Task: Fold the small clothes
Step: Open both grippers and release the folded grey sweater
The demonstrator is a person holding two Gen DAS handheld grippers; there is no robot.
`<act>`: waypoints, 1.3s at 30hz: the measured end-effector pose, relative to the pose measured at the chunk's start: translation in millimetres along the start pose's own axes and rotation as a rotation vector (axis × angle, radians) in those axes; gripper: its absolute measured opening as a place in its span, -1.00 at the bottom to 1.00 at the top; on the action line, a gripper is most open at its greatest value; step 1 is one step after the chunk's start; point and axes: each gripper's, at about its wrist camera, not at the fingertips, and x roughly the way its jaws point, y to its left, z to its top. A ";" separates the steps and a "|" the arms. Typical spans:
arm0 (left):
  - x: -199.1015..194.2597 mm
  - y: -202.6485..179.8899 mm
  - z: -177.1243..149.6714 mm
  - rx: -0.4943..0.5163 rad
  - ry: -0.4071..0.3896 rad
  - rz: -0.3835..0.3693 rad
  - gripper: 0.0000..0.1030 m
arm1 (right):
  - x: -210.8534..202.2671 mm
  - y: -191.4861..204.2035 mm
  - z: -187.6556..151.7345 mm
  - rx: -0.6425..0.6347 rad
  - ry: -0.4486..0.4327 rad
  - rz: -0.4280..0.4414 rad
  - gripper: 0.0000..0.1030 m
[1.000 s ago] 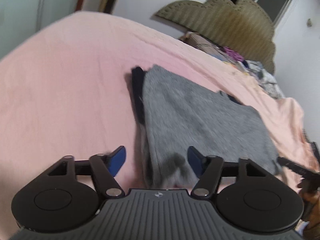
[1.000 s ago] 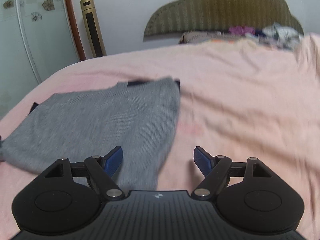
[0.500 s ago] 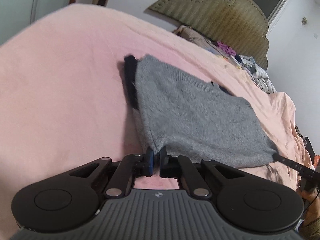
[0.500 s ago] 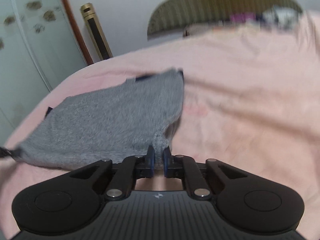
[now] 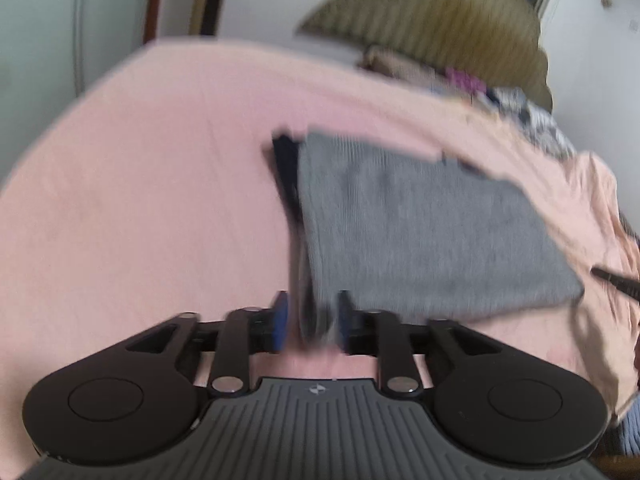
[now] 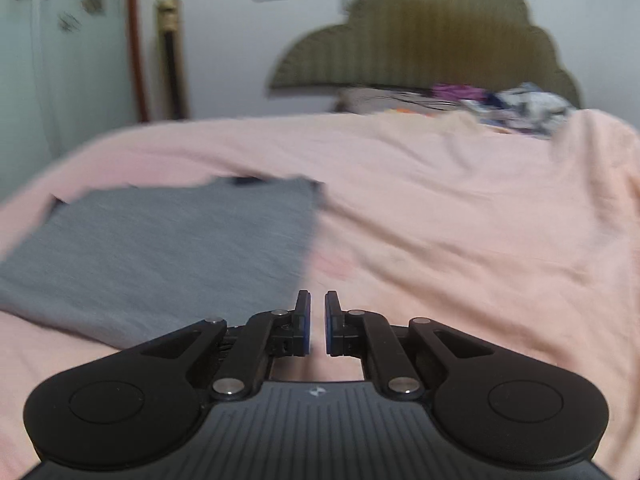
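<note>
A grey knit garment [image 5: 416,232] with dark trim lies folded on the pink bed sheet [image 5: 140,200]. In the left wrist view my left gripper [image 5: 311,322] is partly open, its pads apart, with the garment's near corner blurred between them. In the right wrist view the garment [image 6: 160,248] lies flat to the left. My right gripper [image 6: 317,322] has its jaws almost together with a thin gap, nothing between them, just off the garment's near right corner.
An olive scalloped headboard [image 6: 436,40] stands at the far end with a pile of mixed clothes [image 6: 516,108] before it. A pale wardrobe [image 6: 60,60] and a dark post [image 6: 170,56] stand at the left. A dark object [image 5: 616,280] shows at the right edge.
Both grippers closed on the garment's near corners half a second ago. Now the left jaws have spread apart and the right gripper has let go of the cloth, which lies flat.
</note>
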 end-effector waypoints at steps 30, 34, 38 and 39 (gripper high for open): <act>54.8 -85.3 -26.8 0.232 0.022 0.186 0.31 | 41.8 58.4 -7.4 -0.123 0.100 0.118 0.19; 53.4 -85.7 -26.1 0.233 0.021 0.190 0.39 | 41.9 62.0 -13.1 -0.142 0.108 0.101 0.21; 53.0 -87.1 -24.3 0.235 0.015 0.197 0.45 | 34.5 65.6 -7.7 -0.124 0.080 0.132 0.22; 52.7 -87.6 -23.8 0.235 0.013 0.200 0.46 | 33.8 68.5 -6.4 -0.128 0.075 0.138 0.22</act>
